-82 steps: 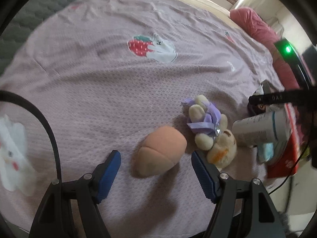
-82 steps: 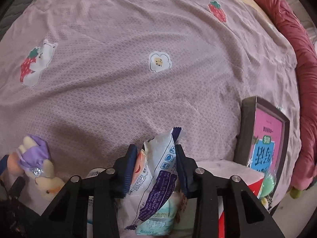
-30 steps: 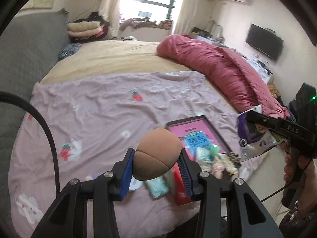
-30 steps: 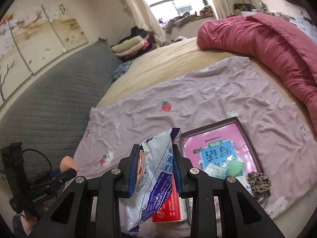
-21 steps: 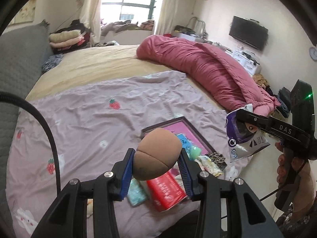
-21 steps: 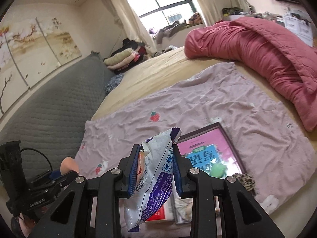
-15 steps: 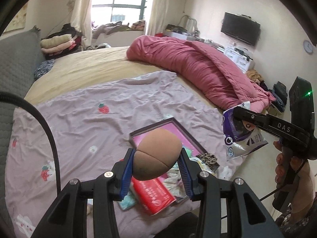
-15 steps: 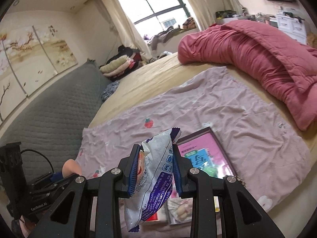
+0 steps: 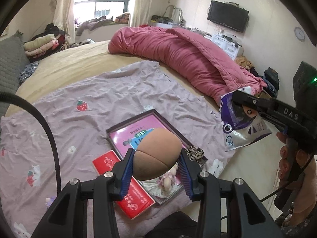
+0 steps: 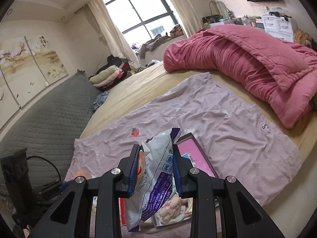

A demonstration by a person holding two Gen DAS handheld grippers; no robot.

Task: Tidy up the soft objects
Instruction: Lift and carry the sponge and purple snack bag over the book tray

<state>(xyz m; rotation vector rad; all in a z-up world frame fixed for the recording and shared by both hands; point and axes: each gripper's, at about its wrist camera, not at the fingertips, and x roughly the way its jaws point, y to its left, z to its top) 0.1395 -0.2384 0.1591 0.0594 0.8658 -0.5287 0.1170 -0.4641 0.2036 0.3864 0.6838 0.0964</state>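
My left gripper (image 9: pixel 156 158) is shut on a tan egg-shaped plush (image 9: pixel 156 154) and holds it high above the bed. My right gripper (image 10: pixel 155 158) is shut on a white and purple snack bag (image 10: pixel 156 168), also held in the air; the bag also shows at the right of the left wrist view (image 9: pixel 237 123). Below lie a pink-lined tray (image 9: pixel 138 127) with small soft items, a leopard scrunchie (image 9: pixel 195 151) and a small doll (image 9: pixel 168 180).
A red box (image 9: pixel 122 182) lies beside the tray on the pink sheet (image 9: pixel 89 119). A rolled red quilt (image 9: pixel 184 55) lies along the far side of the bed. A grey headboard (image 10: pixel 39 123) is at the left. A purple-bow teddy (image 9: pixel 48 201) peeks at lower left.
The left gripper shut on the tan plush and lifted it off the bed. Both grippers rose and tilted up with their loads; the view keeps swinging right over the tray.
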